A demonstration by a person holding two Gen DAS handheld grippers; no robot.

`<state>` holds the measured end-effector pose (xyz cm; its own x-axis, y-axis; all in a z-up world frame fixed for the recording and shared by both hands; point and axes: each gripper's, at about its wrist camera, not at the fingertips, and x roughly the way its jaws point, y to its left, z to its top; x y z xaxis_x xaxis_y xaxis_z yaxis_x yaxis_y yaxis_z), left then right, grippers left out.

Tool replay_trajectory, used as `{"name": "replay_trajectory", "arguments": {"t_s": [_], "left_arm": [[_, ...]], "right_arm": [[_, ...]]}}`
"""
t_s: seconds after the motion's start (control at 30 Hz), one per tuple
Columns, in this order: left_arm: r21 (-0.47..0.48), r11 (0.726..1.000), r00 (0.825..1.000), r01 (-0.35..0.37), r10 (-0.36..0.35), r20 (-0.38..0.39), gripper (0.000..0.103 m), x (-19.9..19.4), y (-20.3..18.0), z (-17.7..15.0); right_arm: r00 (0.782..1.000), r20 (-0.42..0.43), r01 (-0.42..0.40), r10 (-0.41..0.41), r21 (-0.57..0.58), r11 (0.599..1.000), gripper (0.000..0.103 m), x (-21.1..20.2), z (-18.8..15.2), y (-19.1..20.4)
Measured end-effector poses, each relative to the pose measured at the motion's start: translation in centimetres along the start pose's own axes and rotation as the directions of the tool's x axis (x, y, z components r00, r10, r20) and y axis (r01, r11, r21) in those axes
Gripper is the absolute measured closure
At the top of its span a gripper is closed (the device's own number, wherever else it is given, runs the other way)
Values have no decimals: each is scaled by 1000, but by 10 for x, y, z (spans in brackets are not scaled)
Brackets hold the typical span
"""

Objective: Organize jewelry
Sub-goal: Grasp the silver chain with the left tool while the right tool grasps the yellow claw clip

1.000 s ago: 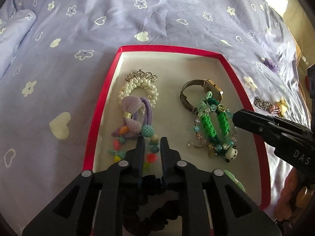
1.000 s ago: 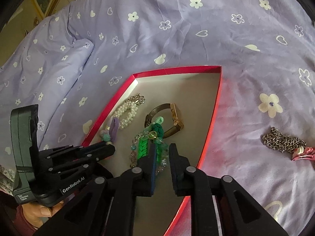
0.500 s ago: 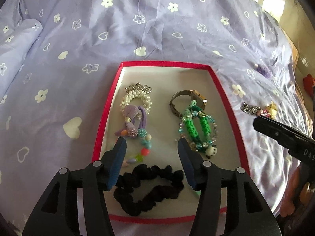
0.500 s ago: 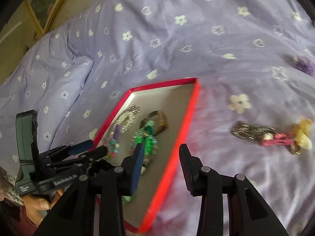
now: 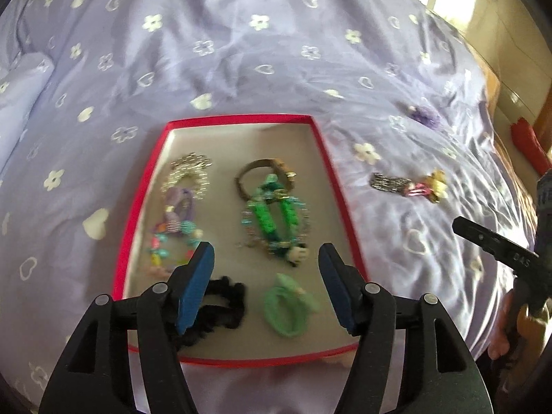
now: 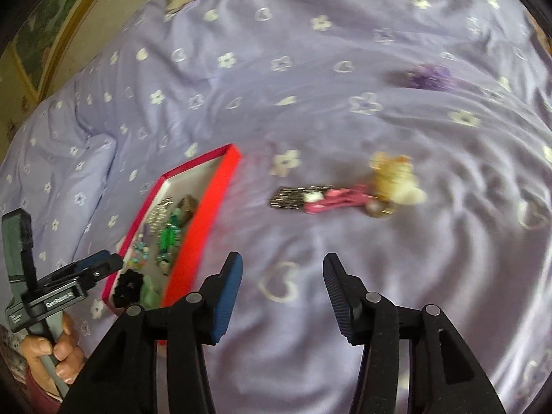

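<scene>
Lying loose on lilac bedspread, silver chain, pink clip

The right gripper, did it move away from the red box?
Yes. The right gripper swung rightward off the red box, now over the purple bedspread, toward the silver chain.

left gripper: black angular arms with triangular cut-outs, round silver screws at the joints, ribbed blue pads on the inner faces. right gripper: same build, white "das" lettering on its side. left hand: bare skin, dark red sleeve, grey handle.
</scene>
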<state>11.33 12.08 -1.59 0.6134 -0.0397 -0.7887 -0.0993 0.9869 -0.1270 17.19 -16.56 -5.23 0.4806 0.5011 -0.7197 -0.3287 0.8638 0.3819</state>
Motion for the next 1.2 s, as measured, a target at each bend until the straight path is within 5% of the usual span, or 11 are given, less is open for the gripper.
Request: {"name": "replay_trajectory", "arguments": {"t_s": [0.77, 1.2], "left_arm": [[217, 971, 995, 100, -92, -46, 37, 37, -92, 34], [469, 880, 994, 77, -28, -110, 37, 112, -143, 63]], "right_arm": [[998, 24, 58, -60, 93, 994, 48, -3, 25, -60], [998, 5, 56, -57, 90, 994, 48, 35, 57, -67]]}}
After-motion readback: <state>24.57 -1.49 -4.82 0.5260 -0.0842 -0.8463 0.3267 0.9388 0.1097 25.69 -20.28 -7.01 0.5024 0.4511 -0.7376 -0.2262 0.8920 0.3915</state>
